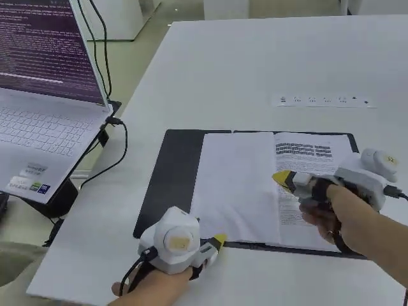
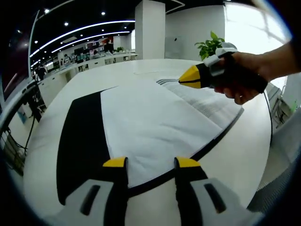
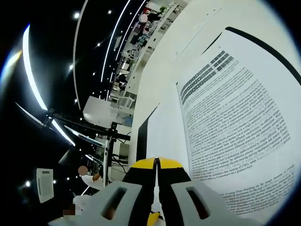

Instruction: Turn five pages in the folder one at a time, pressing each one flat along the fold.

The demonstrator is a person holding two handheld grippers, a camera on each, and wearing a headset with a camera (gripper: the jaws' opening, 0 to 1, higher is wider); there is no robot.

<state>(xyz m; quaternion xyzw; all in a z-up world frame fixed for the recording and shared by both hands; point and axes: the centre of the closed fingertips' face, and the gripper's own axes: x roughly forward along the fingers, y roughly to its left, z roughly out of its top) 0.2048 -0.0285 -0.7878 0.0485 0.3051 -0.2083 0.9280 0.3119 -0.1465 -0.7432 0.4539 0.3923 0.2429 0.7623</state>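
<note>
Nearest, the left gripper (image 2: 151, 162) sits at the near edge of the black folder (image 1: 171, 173) with its jaws apart and nothing between them. Beyond it, the right gripper (image 1: 282, 179), jaws pressed together on nothing, points at the fold between the blank turned page (image 1: 234, 185) and the printed page (image 3: 235, 113). The folder lies open on the white table (image 1: 255, 64), with a laptop (image 1: 44, 89) far left.

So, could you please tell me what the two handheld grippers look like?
Both have pale grey-white plastic bodies and jaws tipped in yellow. The left gripper has grey jaw arms with dark slots, and a black cable loops from its rear. The right gripper has a black section behind its yellow tip and a dark lead at its back.
</note>
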